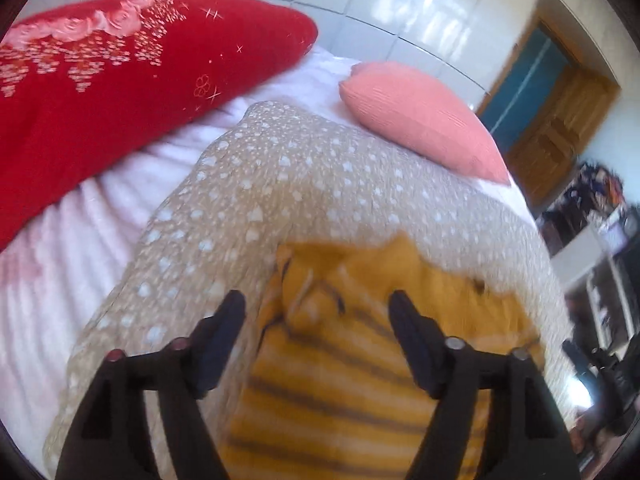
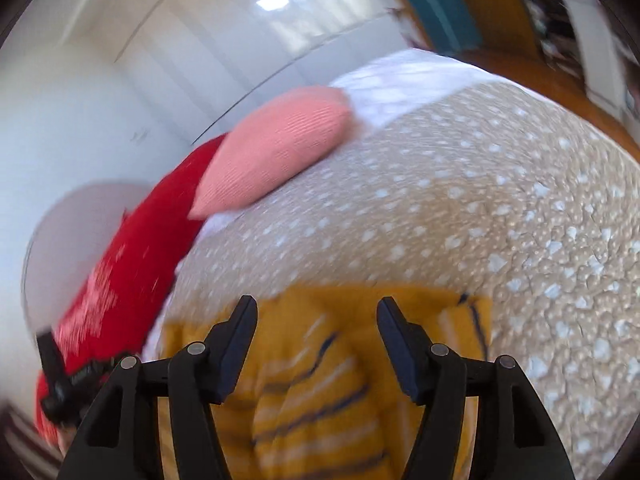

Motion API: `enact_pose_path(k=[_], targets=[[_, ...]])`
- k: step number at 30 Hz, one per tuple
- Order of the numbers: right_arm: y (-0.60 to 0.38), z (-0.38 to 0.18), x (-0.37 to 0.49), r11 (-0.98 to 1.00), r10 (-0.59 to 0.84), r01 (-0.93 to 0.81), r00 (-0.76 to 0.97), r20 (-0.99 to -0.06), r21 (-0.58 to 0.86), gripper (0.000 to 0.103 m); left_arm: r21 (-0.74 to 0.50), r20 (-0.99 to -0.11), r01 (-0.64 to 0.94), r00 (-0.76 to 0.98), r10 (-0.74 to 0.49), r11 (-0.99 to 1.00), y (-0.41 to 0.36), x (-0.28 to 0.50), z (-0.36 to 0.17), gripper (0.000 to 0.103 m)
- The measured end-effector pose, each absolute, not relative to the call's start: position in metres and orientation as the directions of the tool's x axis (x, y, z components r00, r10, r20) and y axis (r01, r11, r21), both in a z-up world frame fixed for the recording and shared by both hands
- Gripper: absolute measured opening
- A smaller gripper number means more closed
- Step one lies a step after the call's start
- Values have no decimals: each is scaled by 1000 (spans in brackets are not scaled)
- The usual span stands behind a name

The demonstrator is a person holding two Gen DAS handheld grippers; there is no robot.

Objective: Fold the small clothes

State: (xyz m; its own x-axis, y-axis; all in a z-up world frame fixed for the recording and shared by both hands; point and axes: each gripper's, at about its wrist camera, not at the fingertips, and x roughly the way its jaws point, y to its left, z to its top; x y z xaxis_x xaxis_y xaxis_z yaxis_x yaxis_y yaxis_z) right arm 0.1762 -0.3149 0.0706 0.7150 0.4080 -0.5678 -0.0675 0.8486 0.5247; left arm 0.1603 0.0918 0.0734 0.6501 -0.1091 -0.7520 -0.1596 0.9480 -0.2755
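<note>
A small yellow garment with white and dark stripes (image 1: 352, 364) lies crumpled on a beige spotted blanket (image 1: 320, 184). My left gripper (image 1: 318, 300) is open and empty, its jaws spread wide just above the garment. The same garment (image 2: 320, 380) shows in the right wrist view, lying on the blanket (image 2: 480, 208). My right gripper (image 2: 316, 306) is open and empty above it, jaws wide apart. Both views are blurred by motion.
A big red pillow with pink flowers (image 1: 120, 80) lies at the left on a white sheet (image 1: 72, 248). A pink cushion (image 1: 424, 120) lies at the far side of the blanket. A wooden door (image 1: 560, 128) and cluttered furniture (image 1: 600, 240) stand at the right.
</note>
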Motion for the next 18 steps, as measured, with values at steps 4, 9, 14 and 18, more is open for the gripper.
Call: enact_pose_path(k=[4, 9, 14, 18], targets=[[-285, 43, 156, 858, 478, -155, 591, -649, 490, 56, -202, -819, -164, 569, -74, 966, 86, 145, 40, 84], [-305, 8, 168, 955, 261, -25, 546, -796, 296, 0, -35, -862, -233, 499, 89, 972, 108, 145, 20, 82], [-318, 43, 145, 990, 12, 105, 603, -797, 95, 21, 99, -807, -302, 534, 254, 948, 129, 113, 50, 82], [-308, 76, 116, 983, 122, 21, 668, -734, 182, 26, -14, -795, -302, 581, 173, 953, 144, 76, 64, 82]])
